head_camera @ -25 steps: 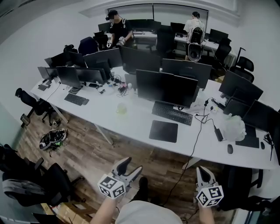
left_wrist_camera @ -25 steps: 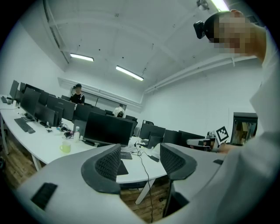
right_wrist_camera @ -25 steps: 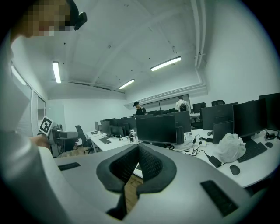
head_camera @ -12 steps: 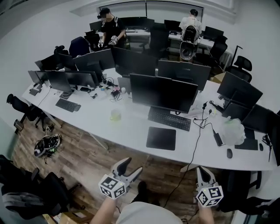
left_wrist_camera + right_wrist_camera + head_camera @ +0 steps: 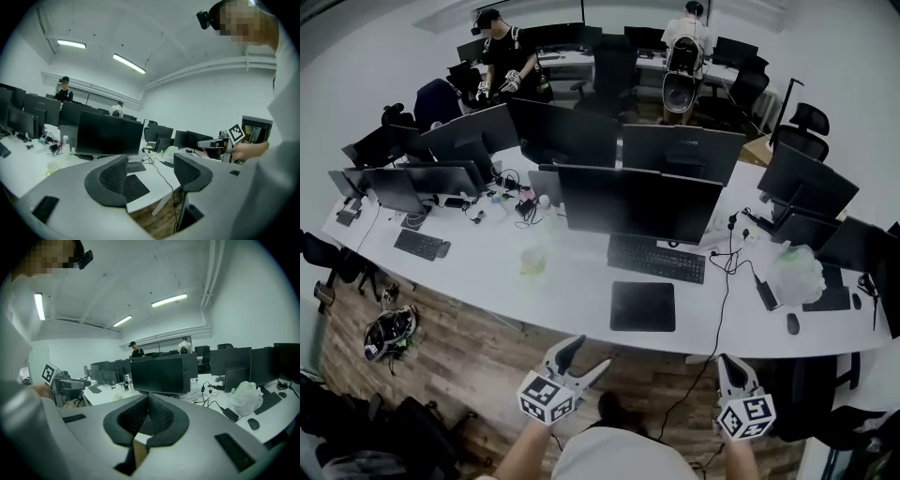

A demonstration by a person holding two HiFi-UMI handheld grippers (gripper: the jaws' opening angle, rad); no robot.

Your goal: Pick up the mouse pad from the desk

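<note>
The black square mouse pad (image 5: 642,307) lies flat near the front edge of the white desk (image 5: 581,291), just in front of a black keyboard (image 5: 656,259). Both grippers hang in the air short of the desk, over the wooden floor. My left gripper (image 5: 584,356) is below and left of the pad; its jaws are opening and nothing is between them. In the left gripper view the mouse pad (image 5: 136,186) shows past the left gripper (image 5: 151,168). My right gripper (image 5: 728,366) is below and right of the pad, its pads together. The right gripper (image 5: 148,401) hides the pad in its own view.
A wide black monitor (image 5: 636,202) stands behind the keyboard. A black cable (image 5: 712,319) drops off the desk edge to the floor. A plastic bag (image 5: 795,275) and a mouse (image 5: 793,322) lie to the right, a yellowish cup (image 5: 532,261) to the left. Two people stand at the far desks.
The desk and mouse pad have drawn nearer and lower in the head view as both grippers moved towards them. The left jaws stand slightly wider apart.
</note>
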